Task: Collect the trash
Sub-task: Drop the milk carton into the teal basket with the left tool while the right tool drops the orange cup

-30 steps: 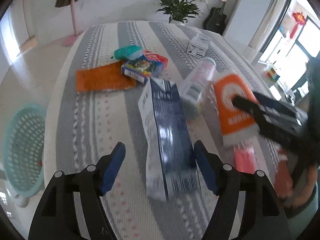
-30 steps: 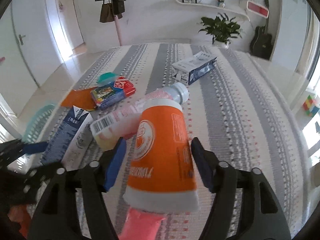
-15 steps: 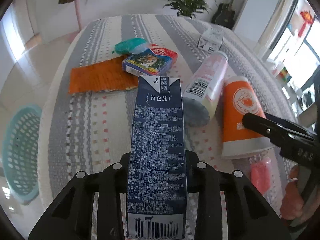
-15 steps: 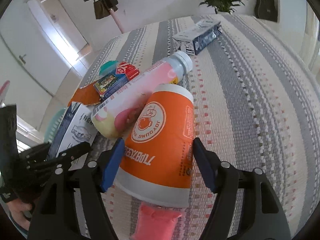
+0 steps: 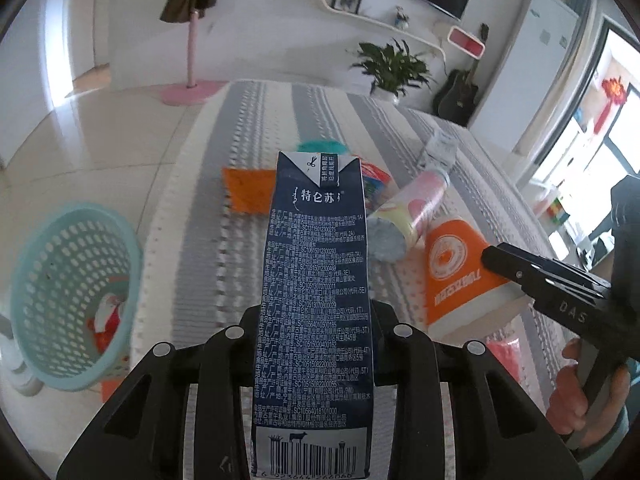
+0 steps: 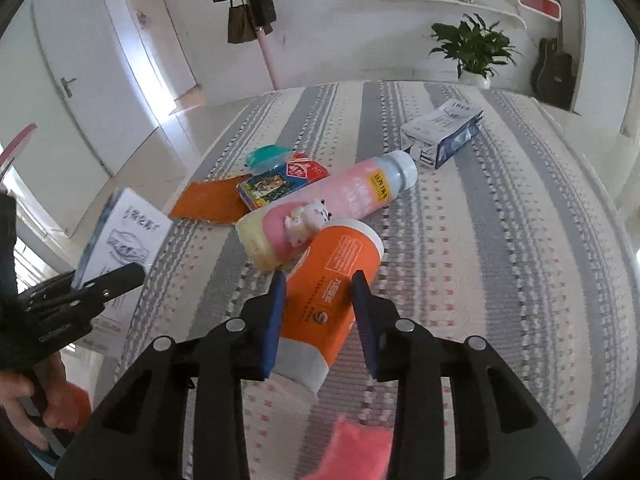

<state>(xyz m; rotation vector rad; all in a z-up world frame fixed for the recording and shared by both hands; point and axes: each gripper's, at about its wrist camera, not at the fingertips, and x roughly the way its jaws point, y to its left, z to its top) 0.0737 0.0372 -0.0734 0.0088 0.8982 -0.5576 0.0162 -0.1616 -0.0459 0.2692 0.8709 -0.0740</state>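
Note:
My left gripper (image 5: 316,312) is shut on a dark blue milk carton (image 5: 316,240) and holds it upright above the striped bed cover (image 5: 240,152). In the right wrist view the carton's white side (image 6: 124,236) shows at the left. The right gripper (image 6: 318,284) has its jaws closing on an orange paper cup (image 6: 336,264) that lies on its side, and both blue pads press on it. The cup (image 5: 452,276) also shows in the left wrist view, at the right. A turquoise basket (image 5: 48,264) stands on the floor left of the bed, with a red and white wrapper (image 5: 106,316) inside.
A pink bottle (image 6: 340,196) lies touching the cup's far side. Beyond it are an orange cloth (image 6: 208,200), a colourful box (image 6: 272,186) and a teal packet (image 6: 266,156). A white and blue carton (image 6: 444,132) lies further back. A pink packet (image 6: 360,444) is under my right gripper.
My left gripper shut on the milk carton and lifted it off the bed, bringing the basket closer in view. The right gripper's jaws closed in on the orange cup.

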